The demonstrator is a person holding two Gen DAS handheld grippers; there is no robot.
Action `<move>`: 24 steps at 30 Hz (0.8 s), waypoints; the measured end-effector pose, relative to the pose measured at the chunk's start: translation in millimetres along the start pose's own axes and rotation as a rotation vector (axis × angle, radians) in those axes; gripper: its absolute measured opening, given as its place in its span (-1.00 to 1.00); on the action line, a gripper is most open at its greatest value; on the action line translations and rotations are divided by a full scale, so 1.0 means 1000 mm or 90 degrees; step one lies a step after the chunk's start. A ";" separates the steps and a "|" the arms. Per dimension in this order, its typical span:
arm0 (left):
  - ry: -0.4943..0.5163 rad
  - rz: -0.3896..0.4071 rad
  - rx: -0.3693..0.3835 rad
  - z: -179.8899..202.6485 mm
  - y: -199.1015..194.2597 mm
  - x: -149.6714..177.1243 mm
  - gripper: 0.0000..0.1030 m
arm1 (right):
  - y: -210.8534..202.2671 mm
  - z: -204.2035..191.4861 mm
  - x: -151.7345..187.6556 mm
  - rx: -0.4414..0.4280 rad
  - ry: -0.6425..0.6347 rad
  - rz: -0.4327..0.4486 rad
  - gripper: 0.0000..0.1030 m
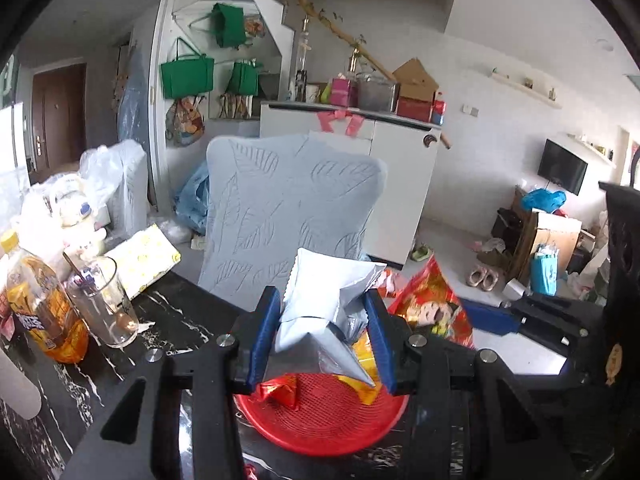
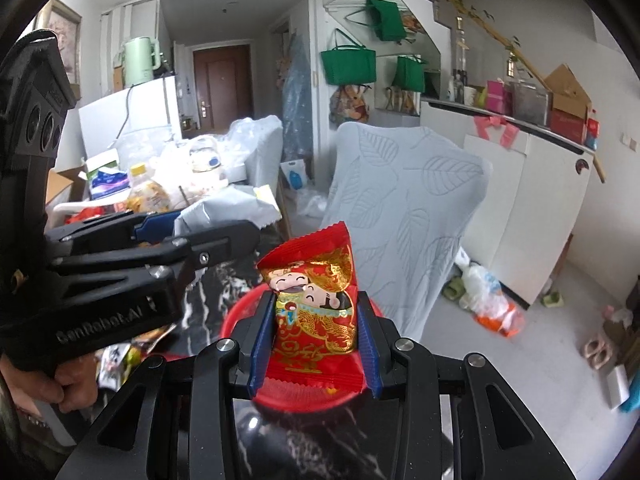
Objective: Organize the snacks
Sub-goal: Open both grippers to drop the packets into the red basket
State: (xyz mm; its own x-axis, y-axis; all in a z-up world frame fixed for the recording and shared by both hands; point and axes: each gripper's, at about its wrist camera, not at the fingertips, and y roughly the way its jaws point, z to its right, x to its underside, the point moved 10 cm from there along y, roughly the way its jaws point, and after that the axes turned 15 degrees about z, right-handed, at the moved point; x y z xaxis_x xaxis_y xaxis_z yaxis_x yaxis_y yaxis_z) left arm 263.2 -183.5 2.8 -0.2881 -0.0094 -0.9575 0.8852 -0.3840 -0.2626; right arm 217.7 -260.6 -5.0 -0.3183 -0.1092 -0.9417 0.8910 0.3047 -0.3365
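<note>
The step in hand looks like the carry: both grippers are loaded and hang over the red mesh basket, which sits on the black marble table; the left gripper pinches a crumpled silver-white snack packet between its blue pads, the packet standing up out of the jaws; the right gripper pinches a red sweet packet with a gold cartoon figure, held upright with its crimped lower edge hanging just above the basket rim; a few red and gold wrapped sweets already lie in the basket, so the sorting seems partly done; beside it on the table stand a drinking glass and a bottle of amber drink, and a chair in a leaf-patterned grey cover stands behind; the next move, by my reading, calls for lowering each packet over the basket bowl and spreading the jaws; the two grippers sit close, so releasing one at a time would avoid a knock.
</note>
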 end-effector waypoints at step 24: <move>0.053 -0.109 -0.071 -0.032 0.052 0.054 -0.12 | 0.078 0.017 0.030 0.053 -0.018 -0.071 -0.24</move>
State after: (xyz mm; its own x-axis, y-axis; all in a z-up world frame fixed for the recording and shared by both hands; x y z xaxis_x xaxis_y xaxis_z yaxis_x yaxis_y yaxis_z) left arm 304.9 -174.4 -66.7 -0.4109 0.1253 -0.9030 0.8619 -0.2696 -0.4296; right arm 283.0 -256.5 -59.4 -0.4094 -0.1647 -0.8974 0.8743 0.2103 -0.4374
